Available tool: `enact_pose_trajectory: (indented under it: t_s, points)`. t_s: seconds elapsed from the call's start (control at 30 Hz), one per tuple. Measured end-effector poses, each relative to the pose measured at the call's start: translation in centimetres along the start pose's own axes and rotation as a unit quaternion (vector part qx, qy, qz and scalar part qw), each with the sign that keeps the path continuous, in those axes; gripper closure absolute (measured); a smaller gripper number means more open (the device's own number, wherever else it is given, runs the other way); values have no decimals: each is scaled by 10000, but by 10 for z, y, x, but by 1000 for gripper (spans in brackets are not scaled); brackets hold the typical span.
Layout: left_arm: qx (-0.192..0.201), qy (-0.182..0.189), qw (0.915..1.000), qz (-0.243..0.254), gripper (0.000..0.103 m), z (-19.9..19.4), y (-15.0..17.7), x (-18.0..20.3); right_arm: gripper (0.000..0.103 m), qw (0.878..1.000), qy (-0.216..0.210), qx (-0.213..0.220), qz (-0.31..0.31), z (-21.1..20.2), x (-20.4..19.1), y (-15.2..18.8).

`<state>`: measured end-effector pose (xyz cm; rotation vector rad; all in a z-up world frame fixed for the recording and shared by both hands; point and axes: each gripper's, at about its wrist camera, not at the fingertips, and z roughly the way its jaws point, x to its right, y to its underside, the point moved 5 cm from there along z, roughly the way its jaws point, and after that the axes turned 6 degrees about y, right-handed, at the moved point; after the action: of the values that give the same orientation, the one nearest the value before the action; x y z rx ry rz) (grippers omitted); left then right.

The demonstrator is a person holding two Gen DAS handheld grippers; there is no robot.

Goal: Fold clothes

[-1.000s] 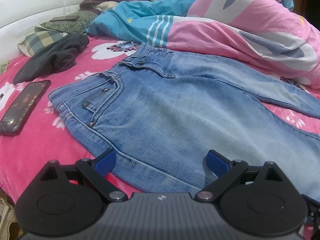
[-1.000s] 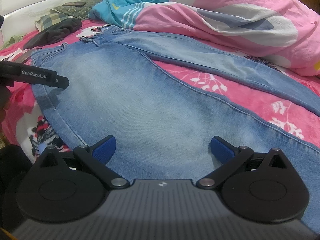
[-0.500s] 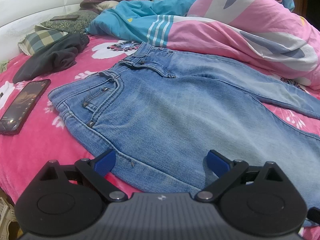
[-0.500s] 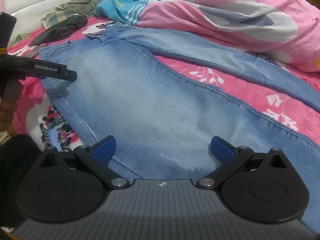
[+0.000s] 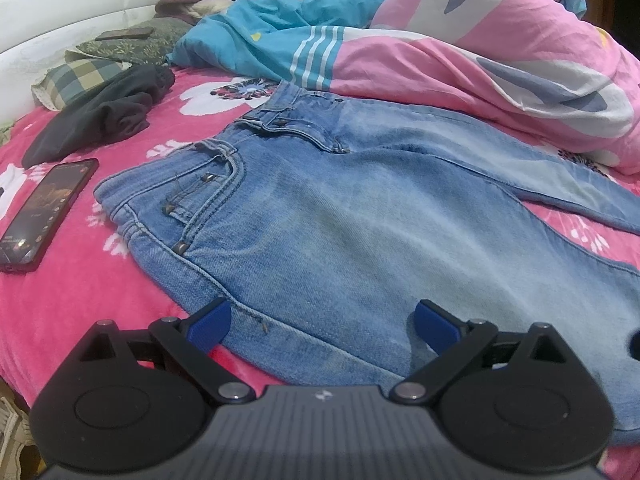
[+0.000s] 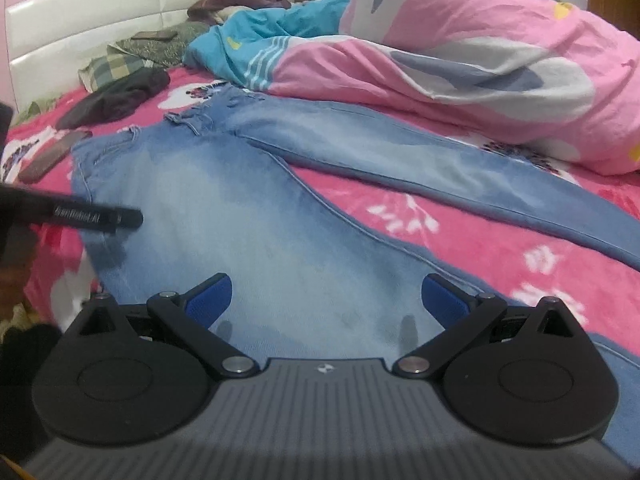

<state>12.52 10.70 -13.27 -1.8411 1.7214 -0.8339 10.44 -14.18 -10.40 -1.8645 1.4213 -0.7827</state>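
Your wrist cameras are both sitting low and close, looking across the jeans (image 5: 340, 220) (image 6: 240, 220) toward the duvet (image 5: 460, 52) (image 6: 460, 52).

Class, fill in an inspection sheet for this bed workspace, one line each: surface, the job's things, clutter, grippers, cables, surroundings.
Surface: bed with pink floral sheet, soft and uneven.
Job's things: blue jeans lying flat and unfolded, legs spread apart, waistband toward the headboard.
Clutter: phone beside the waistband; dark garment beyond it; checked pillow; pink and blue duvet bunched along the far leg.
Grippers: left gripper open, over the jeans' near edge; right gripper open, over the near leg; neither grips cloth.
Cables: nothing seen.
Surroundings: white padded headboard; more clothes heaped at the bed's far end.
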Motion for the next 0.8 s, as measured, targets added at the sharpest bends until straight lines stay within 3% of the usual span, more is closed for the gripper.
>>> enact_pose_trajectory:
  t_s: [0.17, 0.23, 0.6, 0.7, 0.8]
  points:
    - [-7, 39, 10000, 7, 4, -1, 0, -1, 1, 9995, -47, -274, -156, 34, -14, 18]
    - [-6, 45, 10000, 13, 4, -1, 1, -2, 1, 9997, -55, -132, -173, 32, -14, 21]
    - [-156, -47, 9998, -108, 4, -1, -2, -2, 1, 9992, -124, -269, -259, -6, -13, 39]
    - [-180, -44, 9997, -146, 4, -3, -2, -3, 1, 9986, -345, -403, -4, -23, -10, 38]
    - [-204, -4, 9996, -208, 4, -5, -2, -5, 1, 9930, -892, -396, 671, -39, -6, 32]
